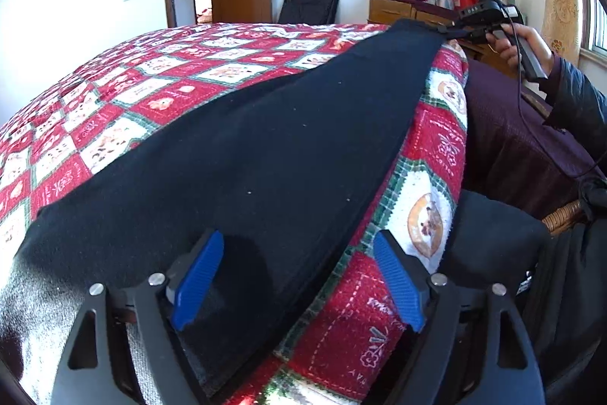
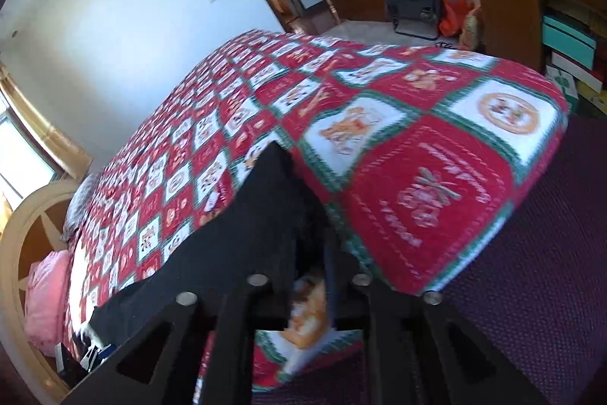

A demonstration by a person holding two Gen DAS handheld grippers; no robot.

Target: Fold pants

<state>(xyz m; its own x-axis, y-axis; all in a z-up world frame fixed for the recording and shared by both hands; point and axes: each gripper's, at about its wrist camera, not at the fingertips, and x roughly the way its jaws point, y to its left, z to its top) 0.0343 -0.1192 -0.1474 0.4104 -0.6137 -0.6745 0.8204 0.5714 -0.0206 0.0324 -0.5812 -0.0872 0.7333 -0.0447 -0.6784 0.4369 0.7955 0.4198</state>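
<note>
Left wrist view shows dark pants [image 1: 265, 147] stretched in a long band across a red, white and green quilt [image 1: 125, 90], running from the lower left of the frame to the upper right. The left gripper [image 1: 299, 279] hangs with its blue fingers [image 1: 197, 283] spread wide over the near end, holding nothing. At the upper right, the right gripper [image 1: 451, 32], carried in a hand [image 1: 527, 44], pinches the far end. Right wrist view shows that black cloth clamped between the closed fingers at lower centre, the picture blurred. The fabric looks soft, limp and light, likely to sag unless taken at the corners of each end.
</note>
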